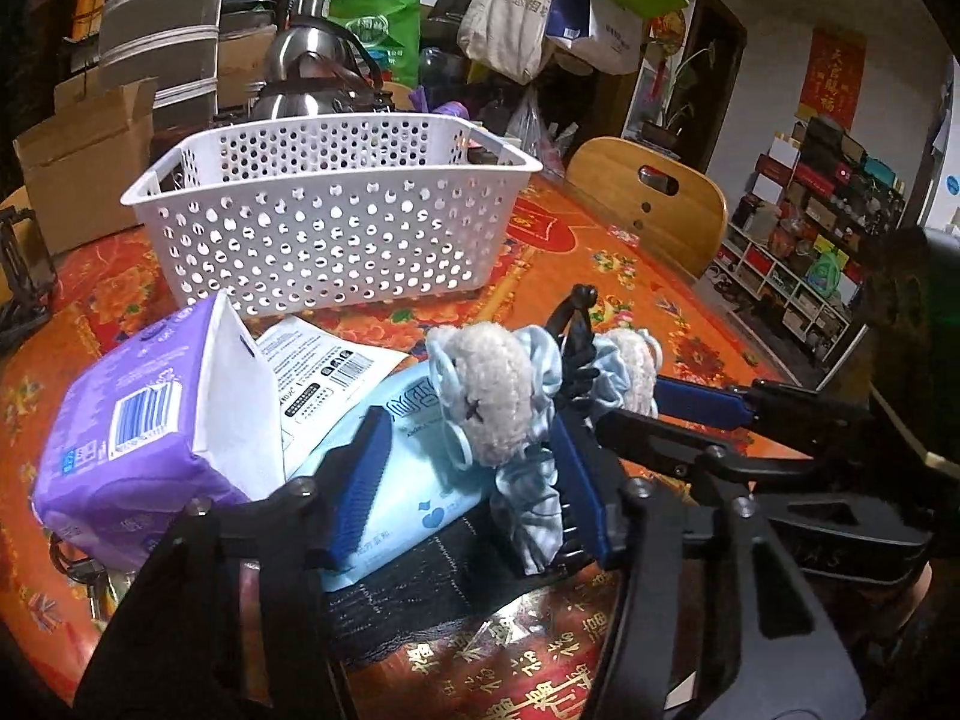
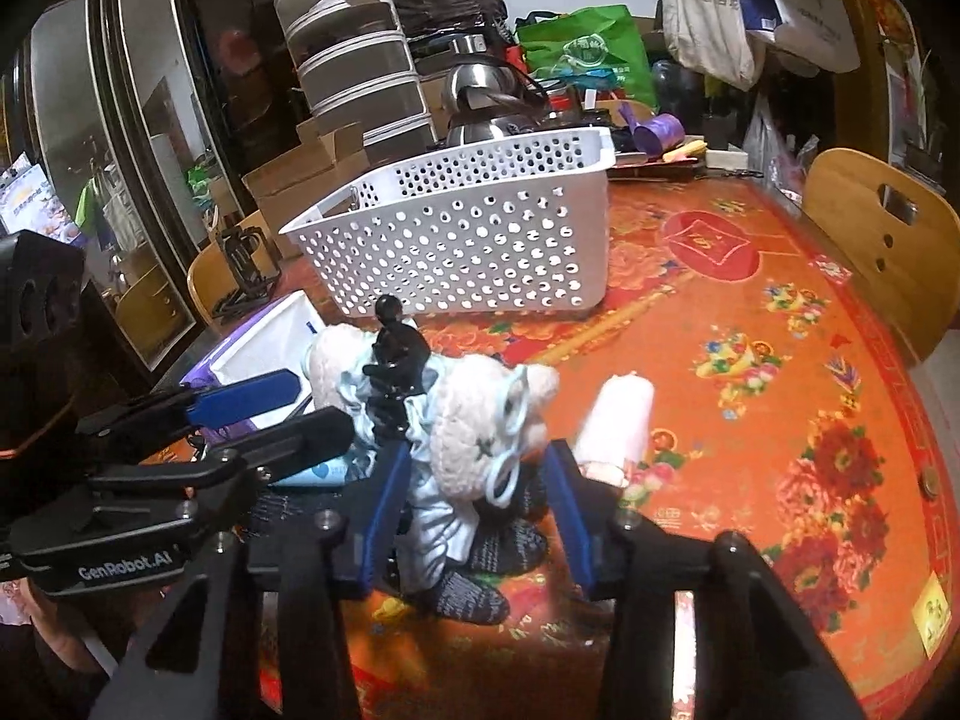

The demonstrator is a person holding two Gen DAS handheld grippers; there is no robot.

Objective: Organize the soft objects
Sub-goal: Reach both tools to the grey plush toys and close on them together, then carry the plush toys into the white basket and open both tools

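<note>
The white basket stands on the red table. "GenRobot.AI" is written on the left tongs. A fluffy toy in blue cloth lies before the basket. Both the left tongs and the right tongs are part open around it; I cannot tell if they squeeze it.

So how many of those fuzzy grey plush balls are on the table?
2. One plush ball sits between the left gripper's fingers, the other between the right gripper's; a black clip stands between them. Others may be hidden.
</note>
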